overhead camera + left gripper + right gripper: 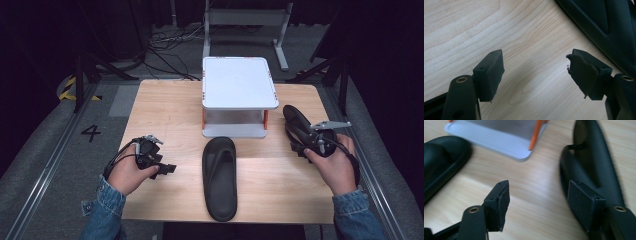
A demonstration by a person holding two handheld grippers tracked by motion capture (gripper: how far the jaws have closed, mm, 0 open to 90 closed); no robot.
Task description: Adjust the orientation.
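- Slippers lie on the wooden table (pixel 165 107): one black slipper (pixel 219 177) at the centre front, just before the white two-tier rack (pixel 239 82); the second slipper (pixel 296 122) near the right edge, beside the rack.
- The right gripper (pixel 537 205) stands with jaws spread wide and nothing between the pads; the second slipper sits just beside its right jaw, whether touching I cannot tell.
- The left gripper (pixel 536 75) hovers over bare wood, jaws wide apart and empty, the centre slipper's rim near its right jaw.
- Both hands, in denim sleeves, hold the grippers low over the table.
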